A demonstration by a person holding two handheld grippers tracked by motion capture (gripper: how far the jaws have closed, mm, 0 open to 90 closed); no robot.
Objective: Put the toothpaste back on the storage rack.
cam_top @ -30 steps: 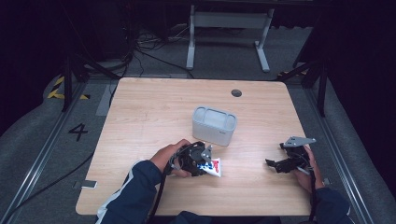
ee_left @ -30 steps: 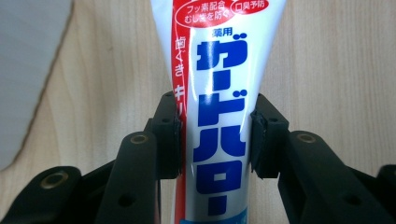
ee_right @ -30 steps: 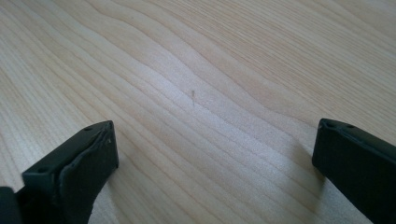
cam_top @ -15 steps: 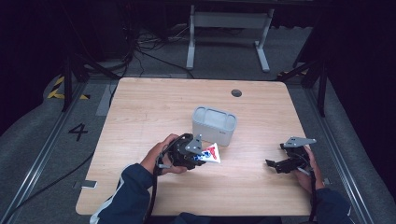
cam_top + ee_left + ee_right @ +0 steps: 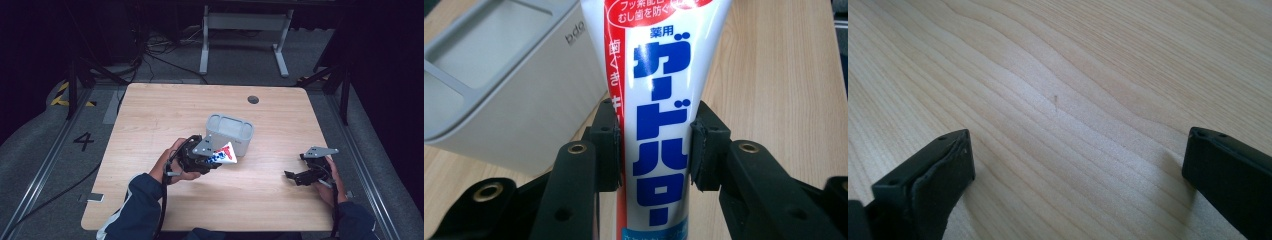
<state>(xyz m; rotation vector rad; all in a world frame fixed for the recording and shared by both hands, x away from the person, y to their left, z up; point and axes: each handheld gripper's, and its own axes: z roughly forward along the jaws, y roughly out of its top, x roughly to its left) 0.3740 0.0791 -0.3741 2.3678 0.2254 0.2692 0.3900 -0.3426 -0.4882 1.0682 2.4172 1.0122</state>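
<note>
A white toothpaste tube [image 5: 655,125] with blue and red Japanese lettering sits between the pads [image 5: 608,150] of my left gripper [image 5: 654,150], which is shut on it. In the high view the left gripper [image 5: 212,159] holds the tube [image 5: 225,153] lifted off the table, its flat end pointing toward the grey container [image 5: 229,134] just beyond it. That container [image 5: 499,85], a grey plastic holder with open compartments, lies left of the tube in the left gripper view. My right gripper [image 5: 295,176] rests near the table's right side, jaws open with nothing between them [image 5: 1073,170].
The wooden table [image 5: 165,115] has a dark round grommet hole [image 5: 253,99] at the back. A metal stand [image 5: 245,30] and cables lie on the floor behind the table. A dark-sleeved forearm [image 5: 137,207] reaches in from the bottom.
My left gripper has risen with the toothpaste tube and carried it toward the grey container. The right gripper has stayed where it was.
</note>
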